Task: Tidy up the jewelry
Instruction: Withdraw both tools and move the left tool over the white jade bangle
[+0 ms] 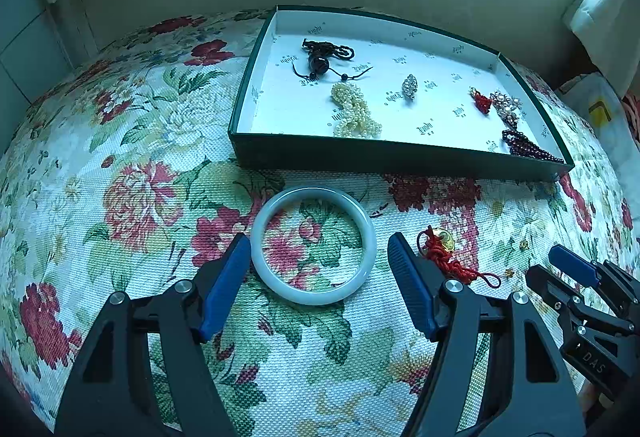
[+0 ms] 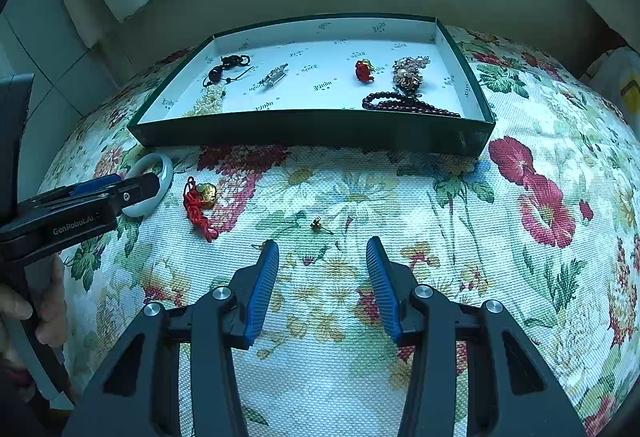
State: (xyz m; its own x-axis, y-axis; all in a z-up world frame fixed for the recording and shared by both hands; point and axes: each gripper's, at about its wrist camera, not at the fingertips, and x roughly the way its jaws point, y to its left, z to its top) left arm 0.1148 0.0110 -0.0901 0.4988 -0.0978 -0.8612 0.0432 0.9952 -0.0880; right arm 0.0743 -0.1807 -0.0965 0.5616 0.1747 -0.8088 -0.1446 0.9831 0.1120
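Nearest to me, my left tongs stand wide apart over the floral cloth of the worktop, their blue pads flanking the near half of a pale jade bangle that lies flat on it; the left pad looks close against the ring's outer rim, though I cannot tell if it touches. My right tongs are also spread apart and hold nothing, hovering above bare cloth. Just right of the bangle lies a red knotted charm with a gold piece, and a little beyond my right tongs sits a tiny gold earring. Farther off stands a shallow dark green box with a white printed lining. Inside it, from left to right, I see a cream pearl strand, a black cord necklace with a dark bead behind it, a small rhinestone brooch, a red ornament, a gold-toned cluster piece and dark red beads near the front right corner.
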